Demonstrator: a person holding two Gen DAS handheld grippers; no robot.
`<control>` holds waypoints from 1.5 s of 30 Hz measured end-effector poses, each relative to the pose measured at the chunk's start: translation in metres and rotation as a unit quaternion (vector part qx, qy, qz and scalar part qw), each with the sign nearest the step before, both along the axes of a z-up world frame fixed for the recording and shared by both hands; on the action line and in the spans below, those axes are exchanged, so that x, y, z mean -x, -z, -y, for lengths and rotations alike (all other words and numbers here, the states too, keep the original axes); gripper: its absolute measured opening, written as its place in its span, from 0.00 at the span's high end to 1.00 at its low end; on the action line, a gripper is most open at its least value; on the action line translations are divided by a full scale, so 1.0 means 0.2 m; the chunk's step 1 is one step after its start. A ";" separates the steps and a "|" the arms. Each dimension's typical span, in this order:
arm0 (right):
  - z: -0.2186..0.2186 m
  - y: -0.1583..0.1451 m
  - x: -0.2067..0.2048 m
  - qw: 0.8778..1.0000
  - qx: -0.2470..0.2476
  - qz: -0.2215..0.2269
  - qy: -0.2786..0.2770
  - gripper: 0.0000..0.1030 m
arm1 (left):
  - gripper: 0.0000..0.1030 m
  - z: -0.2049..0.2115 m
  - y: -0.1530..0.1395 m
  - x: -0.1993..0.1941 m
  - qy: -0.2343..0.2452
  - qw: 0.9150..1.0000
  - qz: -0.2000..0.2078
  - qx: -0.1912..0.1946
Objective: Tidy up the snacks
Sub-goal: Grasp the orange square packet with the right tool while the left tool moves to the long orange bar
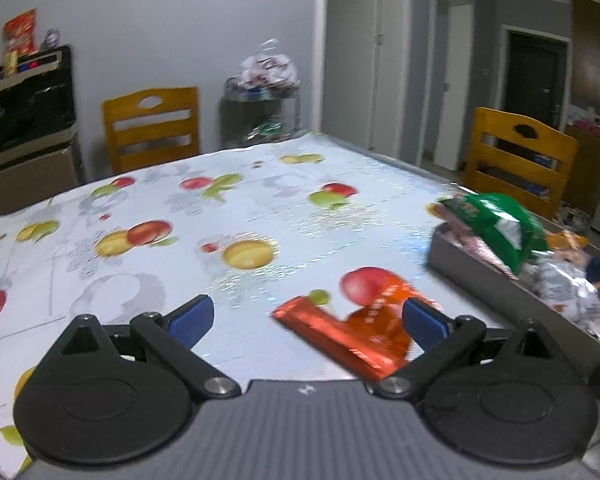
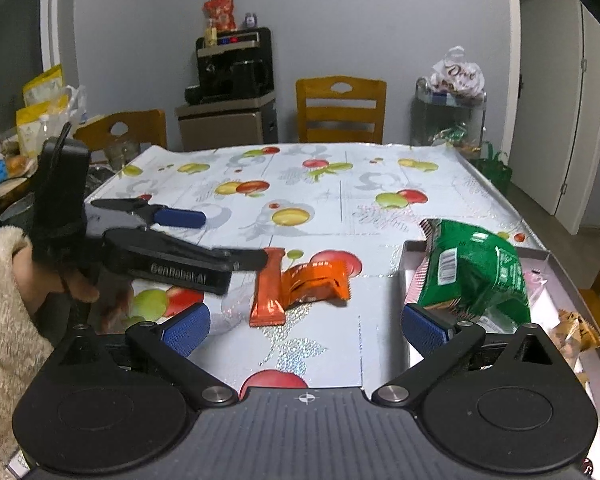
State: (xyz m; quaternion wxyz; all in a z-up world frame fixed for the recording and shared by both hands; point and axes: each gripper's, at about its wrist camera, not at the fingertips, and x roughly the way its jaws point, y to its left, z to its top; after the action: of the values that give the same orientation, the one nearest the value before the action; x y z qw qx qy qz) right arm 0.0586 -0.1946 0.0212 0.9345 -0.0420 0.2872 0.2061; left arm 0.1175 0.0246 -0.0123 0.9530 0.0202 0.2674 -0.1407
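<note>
Two orange snack packets [image 2: 300, 284] lie loose at centre frame on the tabletop [image 2: 340, 184], left of the grey tray [image 2: 406, 258] holding the green bag [image 2: 476, 268]. Step: collecting loose packets. Left tool [image 2: 216, 236] spread open beside them; right tool [image 2: 306, 326] wide open, empty. Next: close on one packet. Overlapping packets hinder a clean grip.

Both cams sit low over the fruit-print table [image 2: 300, 184], angled down along their own fingers. Left wrist looks from close in toward a far corner and doorways; right wrist sits further back, facing the rear wall, with the left gripper [image 2: 204, 236] in frame. Shared: orange packets [image 1: 352, 332] [image 2: 300, 284], green bag [image 1: 500, 228] [image 2: 472, 268], gray tray [image 1: 460, 256] [image 2: 410, 246].
</note>
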 end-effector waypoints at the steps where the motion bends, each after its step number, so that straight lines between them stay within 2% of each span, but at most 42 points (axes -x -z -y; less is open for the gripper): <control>1: 0.00 0.01 0.00 1.000 0.001 -0.001 -0.001 0.00 | 0.02 -0.02 0.00 -0.01 -0.007 1.000 -0.002 0.001; 8: -0.05 0.01 -0.07 1.000 0.008 -0.005 -0.005 0.00 | 0.02 -0.07 0.04 -0.05 -0.035 0.999 -0.012 -0.008; 11: -0.08 -0.02 -0.15 1.000 0.018 -0.007 0.003 0.00 | 0.02 -0.04 0.06 -0.05 -0.022 1.000 -0.017 -0.004; 18: -0.07 -0.04 -0.36 0.996 -0.043 -0.059 0.041 0.00 | 0.02 0.08 0.12 -0.05 0.003 1.000 -0.019 -0.024; 22: -0.12 0.02 -0.46 0.996 -0.022 -0.079 0.045 0.02 | 0.02 0.12 0.16 -0.09 0.012 0.999 -0.031 -0.042; 26: -0.16 0.09 -0.51 0.995 -0.004 -0.094 0.046 0.07 | 0.01 0.09 0.17 -0.11 0.004 0.999 -0.041 -0.033; 31: -0.21 0.12 -0.54 0.995 0.026 -0.087 0.036 0.11 | 0.01 0.01 0.17 -0.13 -0.006 0.998 -0.047 -0.045; 33: -0.23 0.14 -0.55 0.995 0.038 -0.081 0.031 0.15 | 0.01 -0.01 0.17 -0.13 -0.011 0.998 -0.048 -0.047; 36: -0.26 0.17 -0.60 0.995 0.057 -0.082 0.031 0.27 | 0.01 -0.03 0.17 -0.14 -0.012 0.998 -0.051 -0.043; 40: -0.30 0.21 -0.63 0.993 0.076 -0.081 0.027 0.31 | 0.01 -0.01 0.19 -0.13 -0.002 0.997 -0.056 -0.056; 45: -0.29 0.26 -0.68 0.993 0.062 -0.095 0.027 0.34 | 0.01 0.01 0.20 -0.13 0.005 0.997 -0.057 -0.058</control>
State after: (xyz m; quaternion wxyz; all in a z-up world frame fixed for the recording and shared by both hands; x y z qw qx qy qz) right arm 0.1940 -0.1358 -0.0302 0.9037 -0.0724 0.3882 0.1654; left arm 0.1444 0.0219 -0.0515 0.9326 0.0688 0.3292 -0.1307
